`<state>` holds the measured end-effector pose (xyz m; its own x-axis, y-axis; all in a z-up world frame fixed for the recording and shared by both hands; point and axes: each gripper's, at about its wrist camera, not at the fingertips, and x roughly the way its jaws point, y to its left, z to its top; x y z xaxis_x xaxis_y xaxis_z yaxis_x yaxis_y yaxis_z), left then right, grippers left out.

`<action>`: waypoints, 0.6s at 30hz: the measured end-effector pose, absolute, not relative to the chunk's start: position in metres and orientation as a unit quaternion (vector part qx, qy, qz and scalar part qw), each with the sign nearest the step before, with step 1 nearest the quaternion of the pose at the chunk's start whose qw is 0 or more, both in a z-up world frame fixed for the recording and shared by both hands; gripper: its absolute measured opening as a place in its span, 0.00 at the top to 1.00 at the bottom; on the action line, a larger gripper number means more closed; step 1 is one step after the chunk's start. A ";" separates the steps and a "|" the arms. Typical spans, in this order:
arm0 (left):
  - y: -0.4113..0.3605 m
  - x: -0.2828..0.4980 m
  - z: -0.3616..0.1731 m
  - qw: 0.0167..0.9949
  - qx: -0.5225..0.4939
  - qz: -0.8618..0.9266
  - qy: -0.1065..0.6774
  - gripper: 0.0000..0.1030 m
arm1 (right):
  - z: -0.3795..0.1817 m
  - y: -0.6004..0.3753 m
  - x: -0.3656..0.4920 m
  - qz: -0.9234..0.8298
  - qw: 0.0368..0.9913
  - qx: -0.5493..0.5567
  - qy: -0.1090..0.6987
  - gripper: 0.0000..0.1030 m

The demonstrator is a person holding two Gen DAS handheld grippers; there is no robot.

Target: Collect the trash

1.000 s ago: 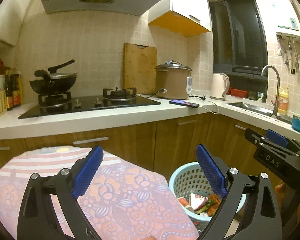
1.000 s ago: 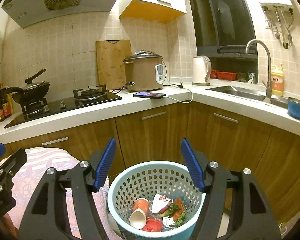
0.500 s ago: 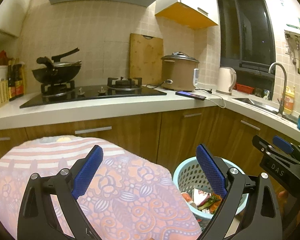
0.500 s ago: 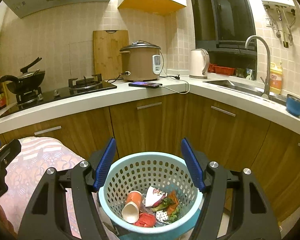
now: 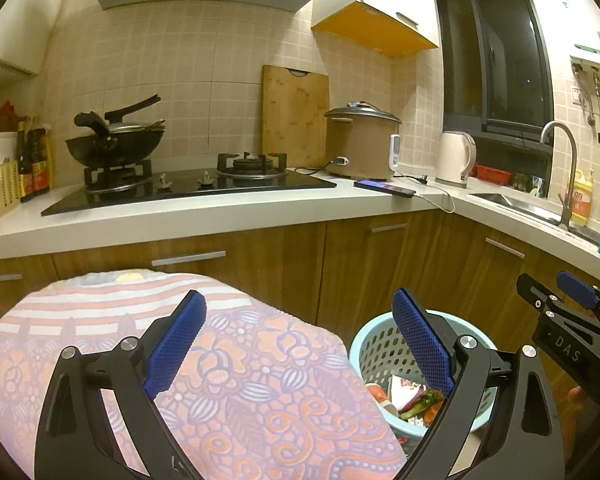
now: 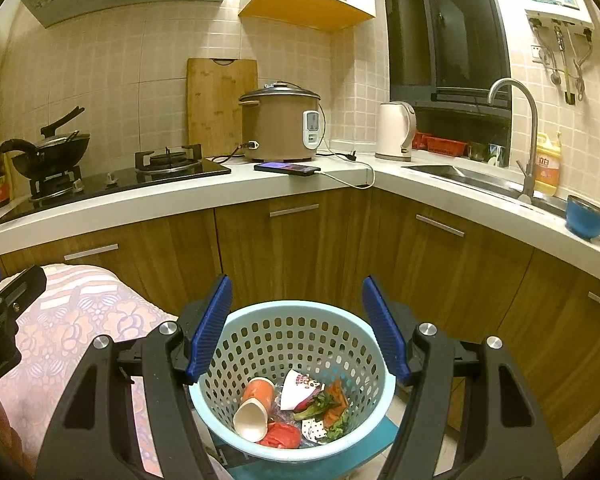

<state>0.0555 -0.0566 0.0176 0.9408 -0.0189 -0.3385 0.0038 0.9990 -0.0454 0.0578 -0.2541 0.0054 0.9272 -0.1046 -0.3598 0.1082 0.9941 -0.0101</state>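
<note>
A light blue perforated basket (image 6: 292, 309) stands on the floor by the corner cabinets, also low in the left wrist view as the basket (image 5: 366, 346). Inside lie an orange paper cup (image 6: 256, 404), a white printed wrapper (image 6: 300, 389), vegetable scraps (image 6: 320, 405) and a red piece (image 6: 280, 435). My right gripper (image 6: 297, 286) hangs open above the basket, nothing between its blue pads; it shows at the right edge as the right gripper (image 5: 552, 289). My left gripper (image 5: 298, 300) is open and empty over a patterned cloth (image 5: 240, 360), and its finger (image 6: 8, 292) pokes in at the left edge.
Wooden cabinets (image 6: 292, 248) run under a white L-shaped counter (image 6: 260, 190). On it are a gas hob with a wok (image 5: 114, 144), a rice cooker (image 6: 280, 124), a phone on a cable (image 6: 286, 168), a kettle (image 6: 394, 130), a sink (image 6: 460, 178) and a blue cup (image 6: 586, 216).
Both views have drifted only slightly. The grippers stay open and the basket's contents look the same.
</note>
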 end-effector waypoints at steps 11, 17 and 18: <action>-0.057 0.055 0.019 0.985 -0.023 -0.013 0.172 0.11 | 0.010 -0.253 0.052 -0.058 0.982 0.004 0.178 0.38; -0.060 0.054 0.019 0.985 -0.020 -0.017 0.172 0.10 | 0.010 -0.253 0.052 -0.058 0.982 0.005 0.178 0.38; -0.060 0.054 0.019 0.985 -0.020 -0.017 0.171 0.10 | 0.010 -0.253 0.052 -0.057 0.982 0.004 0.178 0.38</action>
<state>0.0541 -0.0600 0.0195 0.9410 -0.0411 -0.3359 0.0276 0.9986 -0.0447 0.0522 -0.2531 0.0101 0.9298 -0.1110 -0.3511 0.1142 0.9934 -0.0117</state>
